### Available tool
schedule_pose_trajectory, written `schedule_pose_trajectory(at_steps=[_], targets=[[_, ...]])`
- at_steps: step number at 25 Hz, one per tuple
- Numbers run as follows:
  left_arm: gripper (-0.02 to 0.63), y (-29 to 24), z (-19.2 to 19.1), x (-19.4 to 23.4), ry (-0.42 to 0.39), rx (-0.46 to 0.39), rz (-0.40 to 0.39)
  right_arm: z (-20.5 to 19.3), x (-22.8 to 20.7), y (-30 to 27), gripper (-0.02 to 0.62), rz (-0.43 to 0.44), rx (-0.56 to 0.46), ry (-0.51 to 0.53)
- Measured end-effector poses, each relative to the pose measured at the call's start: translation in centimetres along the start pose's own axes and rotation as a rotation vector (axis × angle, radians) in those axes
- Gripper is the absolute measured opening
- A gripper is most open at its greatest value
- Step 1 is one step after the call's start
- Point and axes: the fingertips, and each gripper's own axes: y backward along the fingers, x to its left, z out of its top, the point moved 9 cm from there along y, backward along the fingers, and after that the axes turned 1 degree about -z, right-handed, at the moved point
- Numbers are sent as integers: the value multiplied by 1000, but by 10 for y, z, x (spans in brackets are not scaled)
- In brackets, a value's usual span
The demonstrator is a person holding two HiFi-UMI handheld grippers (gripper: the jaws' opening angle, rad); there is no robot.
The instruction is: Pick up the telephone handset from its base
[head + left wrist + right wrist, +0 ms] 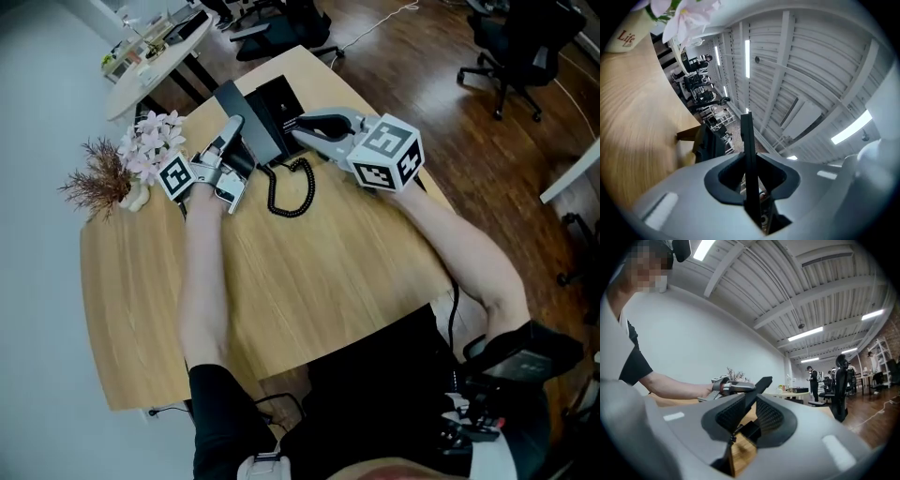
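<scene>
The black handset (255,141) is tilted up off the black phone base (281,98) at the far side of the wooden table (309,272). My left gripper (234,129) is shut on it; in the left gripper view the handset (746,133) is a thin dark bar pinched between the pads of that gripper (750,176). A coiled cord (291,195) hangs from the handset onto the table. My right gripper (298,127) rests on the base's right edge. In the right gripper view a black corner of the base (752,430) sits tight between the pads of the right gripper (751,416).
A vase of pink flowers (150,141) and dried twigs (98,178) stand at the table's left edge, close to my left hand. Behind the table are a white desk (155,47) and black office chairs (511,37). The right edge drops to a wooden floor.
</scene>
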Motion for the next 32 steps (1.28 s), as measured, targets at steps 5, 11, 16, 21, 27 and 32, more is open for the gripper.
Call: schedule_pose_trajectory(at_steps=[5, 11, 16, 21, 27, 32], targets=[[80, 0, -13, -56, -32, -68, -172, 5, 4, 3, 69, 6, -12, 7], [80, 10, -29, -106, -70, -79, -305, 11, 2, 8, 69, -12, -46, 1], [80, 16, -23, -148, -106, -77, -418, 18, -4, 20, 69, -69, -95, -24], [80, 20, -31, -199, -202, -65, -487, 27, -9, 10, 66, -37, -140, -44], [78, 14, -42, -217, -215, -28, -522, 22, -11, 18, 62, -62, -127, -60], [78, 7, -47, -216, -164, -19, -527, 21, -10, 17, 58, -56, -113, -55]])
